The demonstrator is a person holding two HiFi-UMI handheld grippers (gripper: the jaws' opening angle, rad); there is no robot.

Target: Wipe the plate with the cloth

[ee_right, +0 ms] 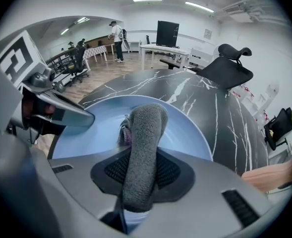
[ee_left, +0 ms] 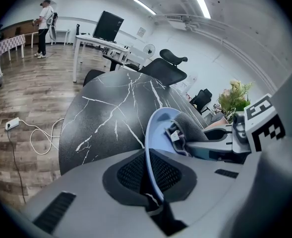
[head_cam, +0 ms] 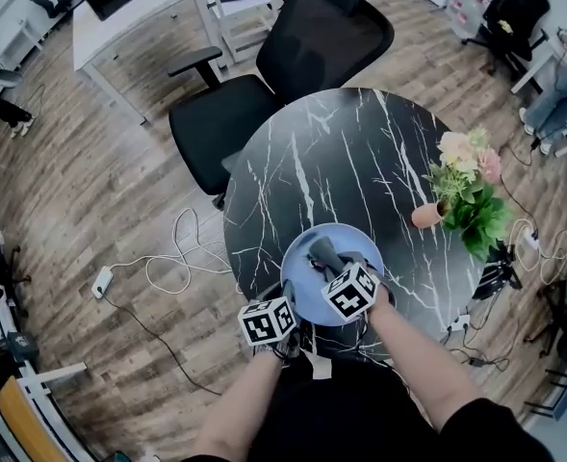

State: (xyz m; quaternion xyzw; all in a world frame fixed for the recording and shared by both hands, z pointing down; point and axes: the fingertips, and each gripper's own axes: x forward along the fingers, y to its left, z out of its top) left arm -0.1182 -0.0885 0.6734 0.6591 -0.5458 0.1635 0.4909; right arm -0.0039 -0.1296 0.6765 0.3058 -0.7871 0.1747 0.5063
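- Head view: the light blue plate [head_cam: 307,250] sat at the near edge of the round black marble table [head_cam: 341,152].
- The left gripper [head_cam: 289,298] reached the plate's near-left rim; the right gripper [head_cam: 333,268] was over the plate, with the grey cloth [head_cam: 322,251] at its tips on the plate's surface.
- Each gripper's cube carried black-and-white square markers, patterns and not words.
- A pot of flowers [head_cam: 466,195] stood at the table's right edge, and a black office chair [head_cam: 283,56] stood beyond its far edge.
- Left gripper view: the left gripper [ee_left: 148,175] had its jaws nearly together, the pads clamped on the plate [ee_left: 158,130] at its rim.
- The cloth [ee_left: 193,125] lay bunched in the plate, held by the right gripper [ee_left: 185,142]; a small white tag showed on it, its print too small to read.
- Right gripper view: the right gripper [ee_right: 141,170] had its jaws pinched on the cloth [ee_right: 143,128], a thick roll standing up between the pads and bending down onto the plate [ee_right: 185,128].
- The left gripper [ee_right: 84,117] touched the plate's left rim.
- Behind the table [ee_right: 210,98], a dark monitor [ee_right: 167,32] stood on a white desk.
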